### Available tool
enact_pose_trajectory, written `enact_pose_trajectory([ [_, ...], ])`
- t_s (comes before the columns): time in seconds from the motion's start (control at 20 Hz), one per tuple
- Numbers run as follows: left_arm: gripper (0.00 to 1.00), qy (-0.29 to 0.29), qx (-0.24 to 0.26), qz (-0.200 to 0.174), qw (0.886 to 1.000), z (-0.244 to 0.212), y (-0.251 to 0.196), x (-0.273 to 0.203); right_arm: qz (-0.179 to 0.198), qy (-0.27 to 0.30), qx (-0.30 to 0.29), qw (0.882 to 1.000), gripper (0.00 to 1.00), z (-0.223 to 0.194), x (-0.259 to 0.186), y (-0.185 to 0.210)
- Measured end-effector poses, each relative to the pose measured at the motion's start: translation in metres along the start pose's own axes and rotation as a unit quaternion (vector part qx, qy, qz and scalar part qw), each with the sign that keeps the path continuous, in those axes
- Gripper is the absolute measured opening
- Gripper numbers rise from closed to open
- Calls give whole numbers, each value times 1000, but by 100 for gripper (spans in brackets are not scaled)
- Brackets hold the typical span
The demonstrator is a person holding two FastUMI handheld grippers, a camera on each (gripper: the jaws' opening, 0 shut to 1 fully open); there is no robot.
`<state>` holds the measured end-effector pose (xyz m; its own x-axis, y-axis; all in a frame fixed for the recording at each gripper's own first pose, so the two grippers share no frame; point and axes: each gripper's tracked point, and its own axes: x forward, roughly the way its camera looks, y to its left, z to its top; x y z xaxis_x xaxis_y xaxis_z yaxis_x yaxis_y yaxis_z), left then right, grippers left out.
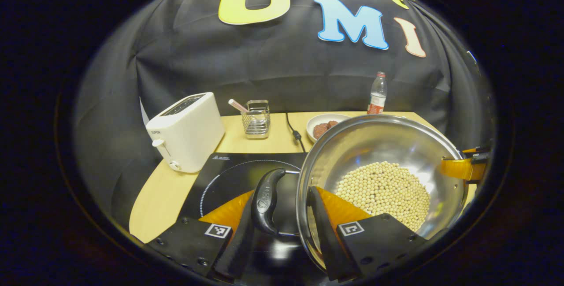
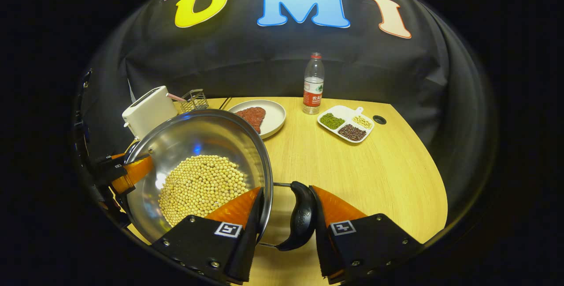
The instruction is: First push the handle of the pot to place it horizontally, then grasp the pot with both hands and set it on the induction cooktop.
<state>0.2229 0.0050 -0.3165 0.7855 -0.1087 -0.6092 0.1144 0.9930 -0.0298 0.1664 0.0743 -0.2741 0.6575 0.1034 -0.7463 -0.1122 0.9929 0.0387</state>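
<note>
Left tongs [image 1: 282, 215]: one finger outside the pot's black handle [image 1: 265, 200], the other inside the pot's rim; both press, clamped on handle and wall together. Right tongs [image 2: 284, 215]: same arrangement on the opposite side, one finger inside the rim, one outside the second black handle [image 2: 301, 222], clenched on it. Each pair of tongs also shows at the far rim in the other's view.

Room: black cloth wall [image 1: 273, 70] hangs behind and around the table, folds visible.

Table [image 2: 374, 176]: light wood top, rounded front edge, with a small dark round hole [image 2: 379, 120] near the back right.

Induction cooktop [image 1: 229, 176]: black glass plate with a white ring, lying flat on the table, left of and partly under the pot in the left gripper view.

Pot [image 1: 379, 145]: steel, wide, shiny inside, tilted in both views. Whether its base touches the cooktop cannot be told. Pale round beans [image 1: 383, 189] cover its bottom.

Toaster [image 1: 187, 131]: white, at the back left, beside the cooktop.

Plate [image 2: 269, 116]: white, with a dark red piece on it, behind the pot.

Divided dish [image 2: 346, 125]: white, three compartments of green, pale and dark beans, just right of the bottle.

Bottle [image 2: 313, 84]: clear plastic, red label, upright near the wall.

Wire basket [image 1: 257, 118]: metal, between toaster and plate, a pink stick leaning out.

Black cable [image 1: 294, 131]: runs from the wall to the cooktop.
</note>
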Motion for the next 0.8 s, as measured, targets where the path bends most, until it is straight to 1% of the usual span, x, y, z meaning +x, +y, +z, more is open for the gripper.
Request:
enact_pose_trajectory([
  [0.3, 70, -2, 2, 10, 1000, -1, 59, 4, 7, -2, 4, 1000, 58, 4, 12, 53],
  [0.35, 74, -2, 1, 13, 1000, -1, 69, 6, 10, -1, 5, 1000, 58, 5, 15, 62],
  [0.4, 74, -2, -1, 16, 1000, -1, 78, 8, 12, -1, 5, 1000, 58, 7, 18, 71],
  [0.45, 70, -2, -2, 20, 1000, -1, 89, 11, 14, -2, 5, 1000, 58, 8, 21, 80],
  [0.5, 74, -4, -2, 24, 1000, 0, 100, 12, 16, -5, 4, 1000, 58, 12, 24, 88],
  [0.55, 74, -5, -2, 27, 1000, 0, 110, 14, 19, -8, 6, 1000, 58, 15, 27, 97],
  [0.6, 70, -6, -3, 30, 1000, 2, 119, 14, 22, -9, 8, 1000, 58, 18, 31, 106],
  [0.65, 70, -5, -4, 34, 999, 1, 129, 15, 25, -8, 9, 1000, 58, 18, 34, 113],
  [0.7, 70, -5, -5, 36, 999, 1, 137, 16, 28, -8, 8, 1000, 58, 19, 38, 120],
  [0.75, 74, -5, -6, 38, 999, 2, 145, 20, 29, -8, 8, 1000, 58, 20, 42, 127],
  [0.8, 74, -3, -7, 39, 999, 0, 152, 24, 31, -6, 7, 999, 58, 21, 46, 134],
])
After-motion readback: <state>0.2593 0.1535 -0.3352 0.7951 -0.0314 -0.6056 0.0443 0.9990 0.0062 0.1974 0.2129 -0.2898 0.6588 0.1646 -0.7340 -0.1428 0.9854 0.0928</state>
